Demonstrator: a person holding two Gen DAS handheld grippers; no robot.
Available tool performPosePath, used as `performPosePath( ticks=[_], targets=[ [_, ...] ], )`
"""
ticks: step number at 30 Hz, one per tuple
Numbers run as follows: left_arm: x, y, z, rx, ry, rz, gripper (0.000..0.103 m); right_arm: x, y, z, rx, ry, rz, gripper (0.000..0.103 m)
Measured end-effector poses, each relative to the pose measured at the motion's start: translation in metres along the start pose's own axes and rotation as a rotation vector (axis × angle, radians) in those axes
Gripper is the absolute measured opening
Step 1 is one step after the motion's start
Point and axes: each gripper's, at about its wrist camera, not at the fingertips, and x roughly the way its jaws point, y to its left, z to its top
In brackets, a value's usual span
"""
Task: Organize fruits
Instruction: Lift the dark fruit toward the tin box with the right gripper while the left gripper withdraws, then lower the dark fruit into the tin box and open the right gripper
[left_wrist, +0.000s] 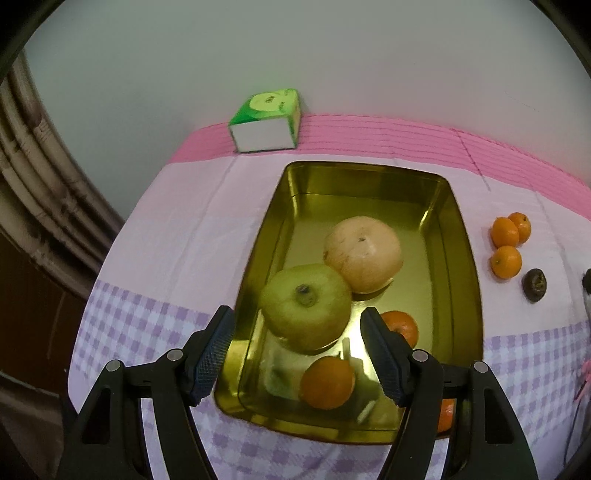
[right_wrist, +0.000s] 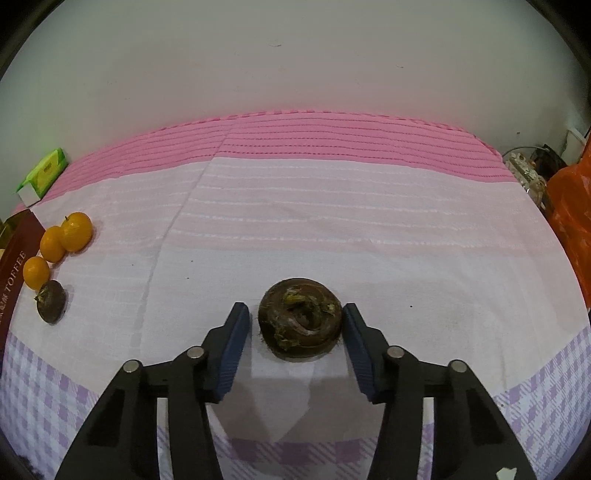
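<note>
A gold tin tray (left_wrist: 461, 236) holds a green apple (left_wrist: 306, 310), a pale pear (left_wrist: 364, 253) and several oranges (left_wrist: 327, 382). My left gripper (left_wrist: 297, 325) is open above the tray, its fingers on either side of the apple and apart from it. Three small oranges (left_wrist: 506, 245) and a dark brown fruit (left_wrist: 535, 285) lie on the cloth right of the tray. In the right wrist view another dark brown fruit (right_wrist: 300, 318) sits on the cloth between the open fingers of my right gripper (right_wrist: 295, 317), with small gaps on both sides.
A green tissue box (left_wrist: 267, 122) stands at the back by the wall. The right wrist view shows the three oranges (right_wrist: 61, 238), the other brown fruit (right_wrist: 51, 301), the tin's side (right_wrist: 14, 254) at far left, and clutter with an orange bag (right_wrist: 570, 206) at far right.
</note>
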Motion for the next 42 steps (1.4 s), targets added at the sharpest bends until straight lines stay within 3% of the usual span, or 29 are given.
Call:
performPosePath(
  ticks=[10,17,27,33,42],
  targets=[
    [-0.004,0.014,-0.007,-0.028,-0.004,0.022,0.074,-0.005,0.014,0.003,0.007,0.021,-0.032,0.042],
    [-0.009,0.02,-0.007,-0.043,-0.018,0.019,0.08,-0.03,0.049,0.014,-0.027,-0.018,0.016,0.042],
    [-0.023,0.04,-0.005,-0.115,-0.035,0.019,0.084,-0.074,0.175,0.024,-0.207,-0.058,0.252,0.042],
    [-0.025,0.056,-0.011,-0.147,-0.013,0.066,0.085,-0.087,0.258,0.018,-0.318,-0.053,0.382,0.042],
    [-0.023,0.078,-0.02,-0.206,0.007,0.1,0.085,-0.086,0.327,0.018,-0.435,-0.032,0.423,0.042]
  ],
)
